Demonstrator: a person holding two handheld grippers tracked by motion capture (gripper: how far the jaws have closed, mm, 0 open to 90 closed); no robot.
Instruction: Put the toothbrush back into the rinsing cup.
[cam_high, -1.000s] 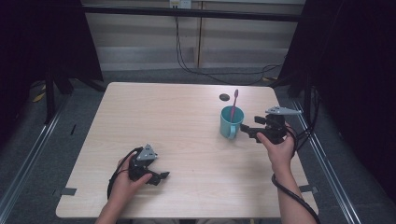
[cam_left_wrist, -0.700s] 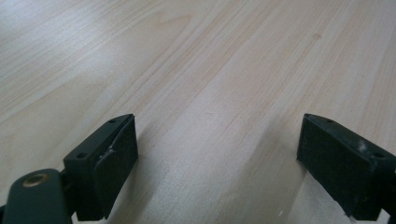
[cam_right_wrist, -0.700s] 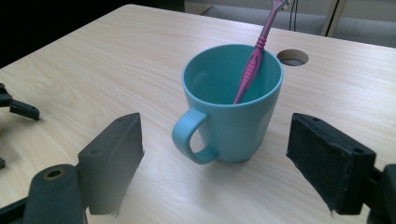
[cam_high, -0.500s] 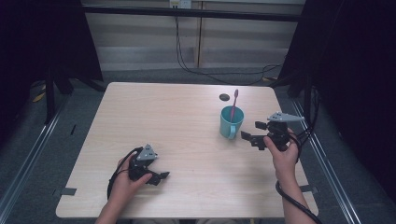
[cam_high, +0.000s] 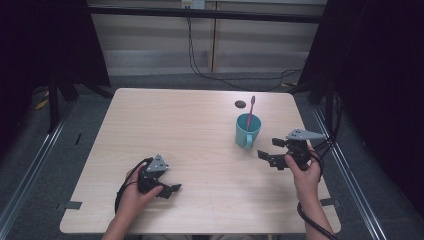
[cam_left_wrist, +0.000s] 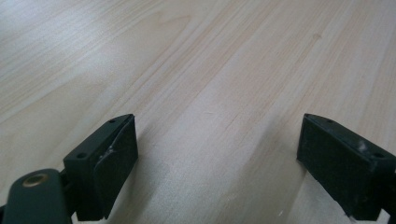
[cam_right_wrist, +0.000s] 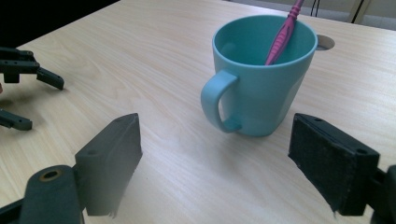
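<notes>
Pulled back and lowered, right tool (cam_high: 271, 152) sits just short of teal mug (cam_high: 247, 131), jaws spread, empty | pink toothbrush (cam_high: 251, 107) stands inside mug, likely just deposited | left tool (cam_high: 167, 189) idles agape on table (cam_high: 190, 125).

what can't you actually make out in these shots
- Toothbrush: its lower end is hidden inside the teal mug in the right gripper view, and the top edge cuts off its upper end.
- Dark round spot on the table: too small in the high view to tell a hole from an object.
- Left gripper: the hand covers its body in the high view.
</notes>
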